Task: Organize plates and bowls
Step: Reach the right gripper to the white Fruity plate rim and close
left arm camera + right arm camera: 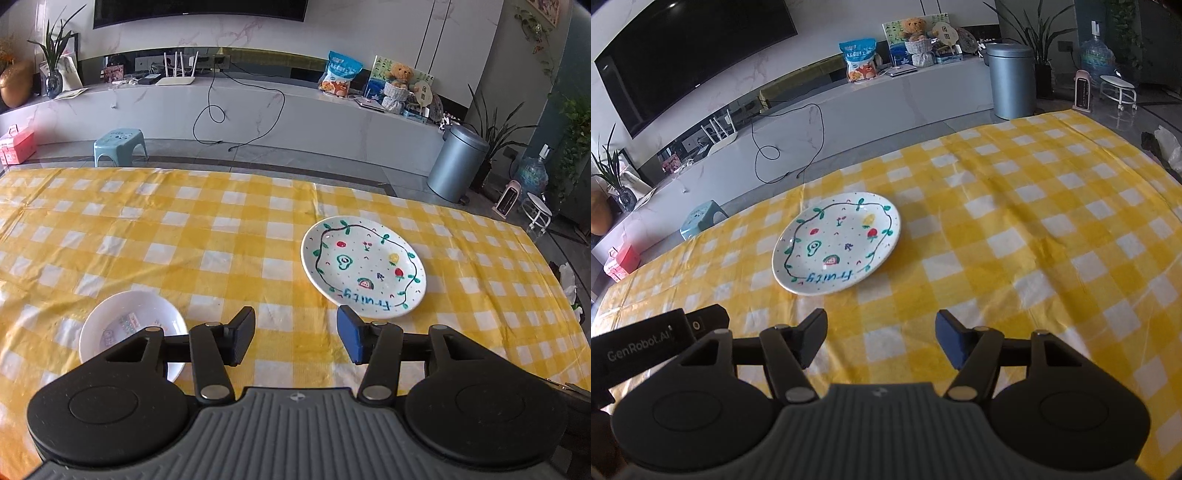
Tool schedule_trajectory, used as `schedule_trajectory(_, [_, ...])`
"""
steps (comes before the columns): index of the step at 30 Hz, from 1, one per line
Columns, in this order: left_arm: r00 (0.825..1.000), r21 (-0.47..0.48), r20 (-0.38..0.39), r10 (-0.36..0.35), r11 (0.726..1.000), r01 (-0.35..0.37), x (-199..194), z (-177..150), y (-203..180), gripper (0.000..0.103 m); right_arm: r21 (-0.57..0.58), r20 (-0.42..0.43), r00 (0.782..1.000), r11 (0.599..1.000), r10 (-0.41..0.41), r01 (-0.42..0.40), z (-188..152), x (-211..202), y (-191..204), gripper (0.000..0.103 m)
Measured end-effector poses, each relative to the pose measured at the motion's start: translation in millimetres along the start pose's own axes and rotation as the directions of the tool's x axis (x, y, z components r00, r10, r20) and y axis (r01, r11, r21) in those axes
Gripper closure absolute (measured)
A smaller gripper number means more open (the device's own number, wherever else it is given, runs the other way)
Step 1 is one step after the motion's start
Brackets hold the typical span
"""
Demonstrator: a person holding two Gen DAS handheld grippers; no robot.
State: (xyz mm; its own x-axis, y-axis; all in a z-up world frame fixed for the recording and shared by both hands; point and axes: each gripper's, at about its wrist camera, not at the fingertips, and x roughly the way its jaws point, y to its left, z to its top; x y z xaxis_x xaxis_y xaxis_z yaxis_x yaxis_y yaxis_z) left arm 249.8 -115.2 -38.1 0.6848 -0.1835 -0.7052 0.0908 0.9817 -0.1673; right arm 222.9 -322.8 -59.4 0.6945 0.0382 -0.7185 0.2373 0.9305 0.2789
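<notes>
A white plate [364,266] painted with fruit and the word "Fruity" lies on the yellow checked tablecloth [184,229], just beyond and right of my left gripper [295,321]. That gripper is open over bare cloth with nothing between its fingers. A white bowl [125,321] with a printed picture inside sits at its left, partly hidden under the left finger linkage. In the right wrist view the same plate [836,242] lies ahead and slightly left of my right gripper [881,325], which is open and holds nothing. The left gripper's body [646,347] shows at that view's left edge.
The table's far edge [258,171] runs in front of a tiled floor with a light blue stool [118,144] and a grey bin [458,162]. A long white TV cabinet [221,107] stands behind. Bare cloth [1034,221] spreads right of the plate.
</notes>
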Motion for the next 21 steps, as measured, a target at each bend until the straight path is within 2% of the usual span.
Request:
schedule_trajectory(4, [1.0,0.038,0.0,-0.001,0.999,0.001,20,9,-6,0.045,0.002,-0.009,1.0,1.0,0.012,-0.012,16,18,-2,0.041])
schedule_trajectory(6, [1.0,0.04,-0.003,-0.005,0.999,0.006,30,15,-7,0.045,0.003,-0.012,1.0,1.0,0.004,-0.004,24,26,-5,0.046])
schedule_trajectory(14, [0.999,-0.013,-0.043,-0.023,1.0,0.022,68,35,-2,0.05,0.08,-0.017,1.0,0.997,0.013,-0.012,46,60,-17,0.057])
schedule_trajectory(16, [0.998,-0.052,-0.057,-0.028,0.998,0.025,78,36,3,0.052,0.103,-0.019,1.0,0.995,0.012,-0.01,48,69,-20,0.059])
schedule_trajectory(18, [0.998,-0.077,-0.057,-0.026,0.997,0.022,85,36,6,0.053,0.135,-0.025,0.999,0.991,0.026,-0.023,48,76,-26,0.066])
schedule_trajectory(21, [0.998,-0.084,-0.048,-0.035,0.996,0.031,90,37,6,0.055,0.159,-0.027,0.999,0.987,0.042,-0.037,46,85,-31,0.07])
